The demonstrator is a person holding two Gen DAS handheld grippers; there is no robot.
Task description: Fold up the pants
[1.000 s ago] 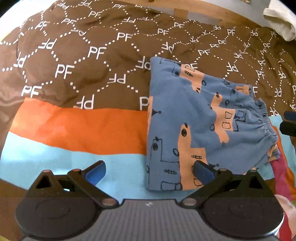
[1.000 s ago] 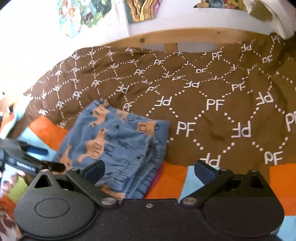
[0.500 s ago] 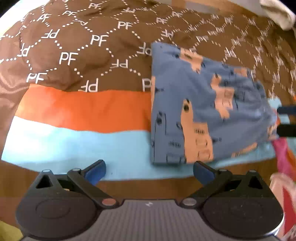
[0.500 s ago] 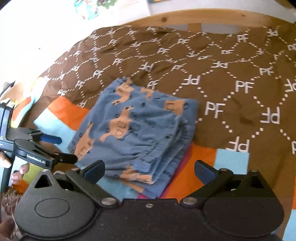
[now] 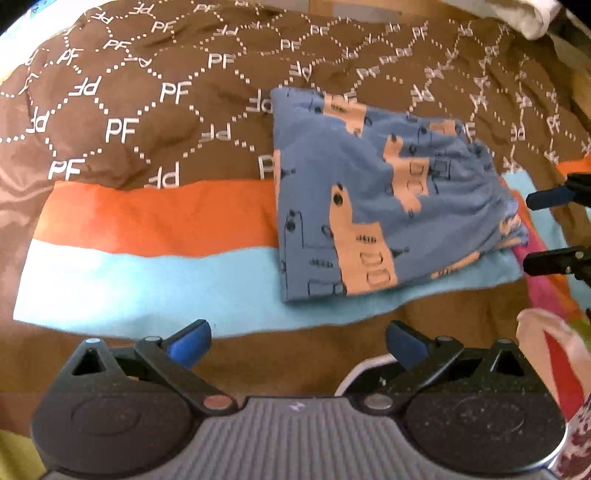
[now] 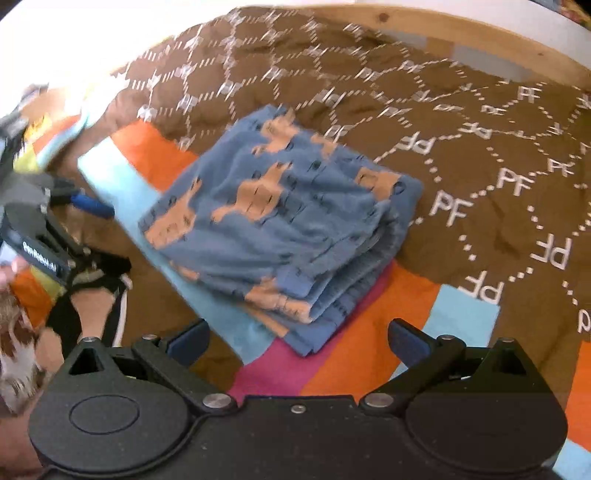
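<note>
The blue pants (image 5: pixel 373 199) with orange animal prints lie folded in a compact stack on the bed; they also show in the right wrist view (image 6: pixel 280 229). My left gripper (image 5: pixel 297 341) is open and empty, held back from the pants' near edge. My right gripper (image 6: pixel 297 341) is open and empty, just short of the stack's waistband side. The right gripper's fingers (image 5: pixel 550 197) show at the right edge of the left wrist view, beside the pants. The left gripper (image 6: pixel 85 203) shows at the left of the right wrist view.
The bed is covered by a brown quilt with white PF lettering (image 5: pixel 155 110) and orange, light blue and pink stripes (image 5: pixel 147 221). A wooden bed frame (image 6: pixel 443 22) runs along the far side. A white cloth (image 5: pixel 524 14) lies at the far right corner.
Both grippers have drawn back from the folded pants, which now sit farther off in both views. The pants have stayed in place.
</note>
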